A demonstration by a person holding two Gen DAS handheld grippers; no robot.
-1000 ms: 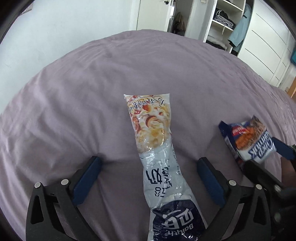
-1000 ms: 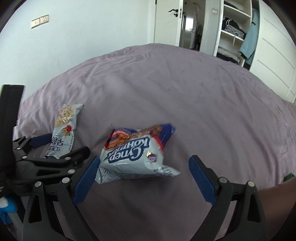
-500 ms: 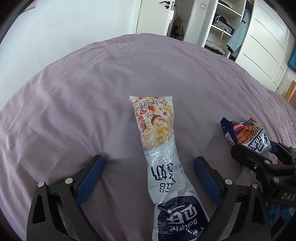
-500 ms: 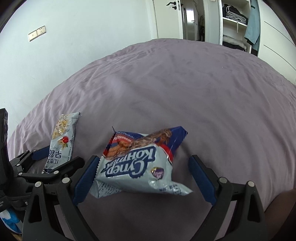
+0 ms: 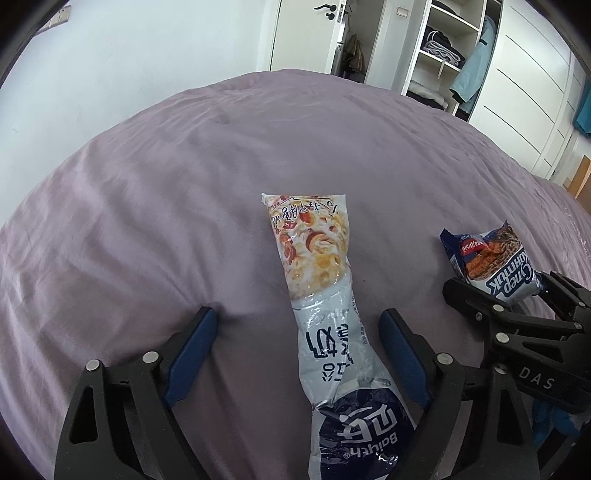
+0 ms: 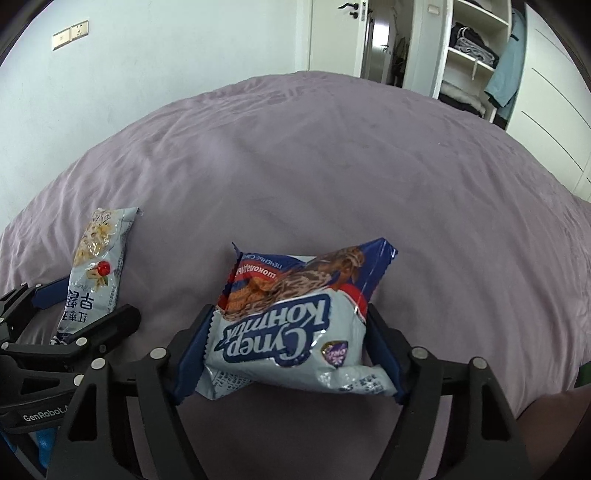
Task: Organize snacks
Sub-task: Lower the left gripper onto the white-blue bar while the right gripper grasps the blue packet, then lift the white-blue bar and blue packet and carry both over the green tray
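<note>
A long pale snack packet (image 5: 325, 291) with a dark blue end lies on the purple bed (image 5: 166, 192), between the open fingers of my left gripper (image 5: 299, 332); it also shows in the right wrist view (image 6: 94, 273). My right gripper (image 6: 291, 336) has closed on a blue and white cookie packet (image 6: 291, 328), its blue pads pressing both sides. That packet (image 5: 491, 262) shows at the right in the left wrist view, between the right gripper's black fingers (image 5: 476, 302).
A white wall (image 6: 166, 48) stands behind the bed. An open wardrobe (image 5: 450, 48) with folded clothes and a door (image 5: 306, 33) stand at the back right. The bed's purple cover stretches wide beyond both packets.
My right gripper's fingers have closed from wide open onto the cookie packet. My left gripper has stayed open around the long packet, with only a slight shift of view.
</note>
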